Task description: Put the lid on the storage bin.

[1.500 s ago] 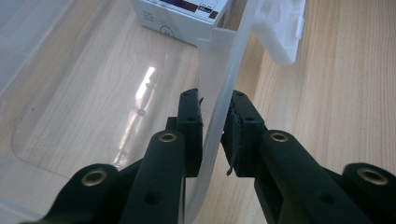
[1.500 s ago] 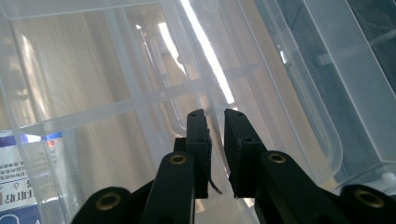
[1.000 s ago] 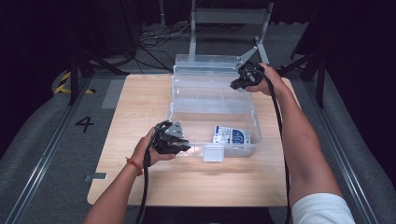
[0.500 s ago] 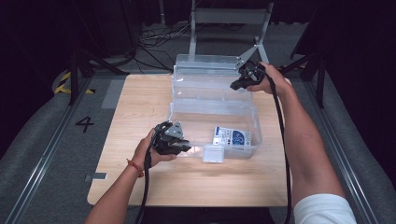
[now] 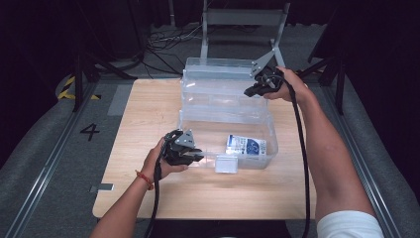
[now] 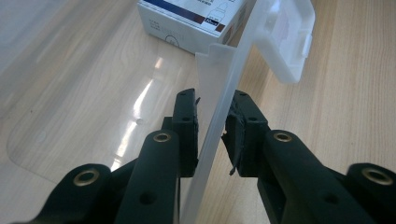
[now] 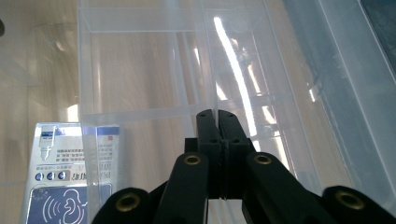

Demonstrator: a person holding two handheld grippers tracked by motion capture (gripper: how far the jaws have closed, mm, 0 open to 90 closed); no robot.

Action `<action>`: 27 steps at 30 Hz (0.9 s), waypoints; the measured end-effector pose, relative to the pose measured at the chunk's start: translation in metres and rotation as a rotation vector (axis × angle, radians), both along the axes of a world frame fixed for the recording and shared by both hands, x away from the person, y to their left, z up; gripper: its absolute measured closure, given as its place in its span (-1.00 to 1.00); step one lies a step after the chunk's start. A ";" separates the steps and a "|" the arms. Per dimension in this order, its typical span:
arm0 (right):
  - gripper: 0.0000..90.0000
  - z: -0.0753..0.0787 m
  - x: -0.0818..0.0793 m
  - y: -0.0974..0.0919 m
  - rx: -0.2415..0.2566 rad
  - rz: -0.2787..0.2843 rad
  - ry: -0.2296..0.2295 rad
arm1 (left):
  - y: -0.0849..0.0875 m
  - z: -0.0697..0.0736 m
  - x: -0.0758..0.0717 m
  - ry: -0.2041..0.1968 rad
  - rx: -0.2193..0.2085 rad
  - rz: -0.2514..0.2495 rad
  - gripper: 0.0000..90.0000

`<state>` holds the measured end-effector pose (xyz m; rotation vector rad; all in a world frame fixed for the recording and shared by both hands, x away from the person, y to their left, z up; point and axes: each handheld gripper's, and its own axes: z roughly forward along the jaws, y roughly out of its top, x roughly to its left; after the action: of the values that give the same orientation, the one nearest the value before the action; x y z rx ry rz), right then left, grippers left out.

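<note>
A clear plastic storage box stands on the wooden table with its lid open at the back. A white and blue medicine carton lies inside it. My left gripper is shut on the box's front wall, beside the hanging latch; the carton lies just beyond. My right gripper is shut on the right edge of the clear compartment tray, held above the box. In the right gripper view the jaws pinch a thin tray wall, with the carton below.
A metal frame and cables stand behind the table. Grey floor with a painted 4 runs along the left side. Bare wood lies left of and in front of the box.
The right gripper and the tray have risen slightly. The left gripper has stayed on the box's front wall.
</note>
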<state>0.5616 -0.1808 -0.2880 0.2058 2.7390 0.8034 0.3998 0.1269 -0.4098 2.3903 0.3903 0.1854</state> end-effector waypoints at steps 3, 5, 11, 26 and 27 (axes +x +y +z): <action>1.00 0.002 -0.004 0.000 0.000 0.005 -0.004 | 0.000 0.000 0.000 -0.004 0.000 0.003 0.66; 1.00 0.003 -0.006 0.000 0.000 0.011 -0.004 | 0.000 0.000 0.000 -0.004 -0.001 0.006 0.66; 1.00 0.008 -0.018 0.002 -0.015 0.024 -0.016 | 0.000 0.000 -0.001 -0.008 0.005 0.007 0.66; 1.00 0.009 -0.041 0.001 0.015 0.033 -0.053 | 0.001 -0.002 -0.003 -0.011 -0.024 0.011 0.66; 1.00 0.008 -0.043 0.000 0.026 0.025 -0.053 | 0.001 -0.002 -0.002 -0.013 -0.027 0.011 0.66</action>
<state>0.5182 -0.1812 -0.2801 0.1529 2.6877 0.8390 0.3974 0.1278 -0.4114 2.3602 0.3971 0.1989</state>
